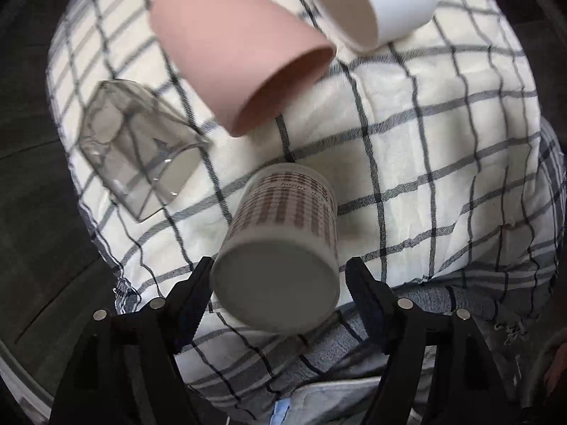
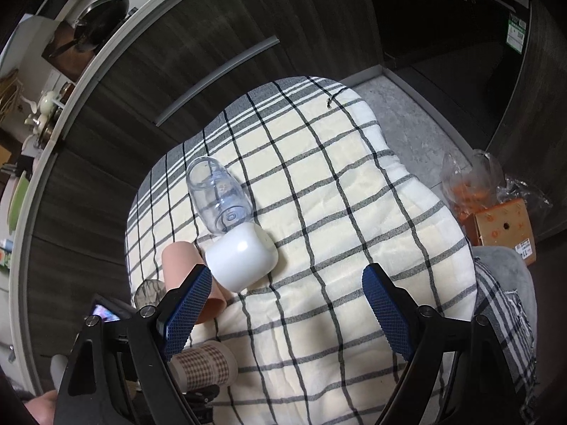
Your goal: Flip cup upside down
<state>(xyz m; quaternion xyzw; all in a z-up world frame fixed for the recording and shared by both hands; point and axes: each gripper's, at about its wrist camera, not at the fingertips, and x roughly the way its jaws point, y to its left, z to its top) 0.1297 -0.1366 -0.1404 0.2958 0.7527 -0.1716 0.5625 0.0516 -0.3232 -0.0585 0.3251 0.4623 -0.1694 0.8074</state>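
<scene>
A cream checked cloth (image 1: 407, 163) covered the surface. The frosted cylindrical cup with brown check print (image 1: 283, 248) lay on its side, base near, between the left gripper (image 1: 280, 279)'s spread, not-yet-gripping fingers. Squeezing mid-body before rotating seemed wise. The right gripper (image 2: 287, 304) hung wide open, empty

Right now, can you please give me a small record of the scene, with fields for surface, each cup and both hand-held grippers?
surface: checked cloth
patterned cup: base toward the left camera, between the open fingers of the left hand-held gripper; contact cannot be told
pink cup: on its side
white cup: on its side, beside the pink cup
clear glass: on its side
clear bottle: lying down, touching the white cup
right hand-held gripper: open, holding nothing
</scene>
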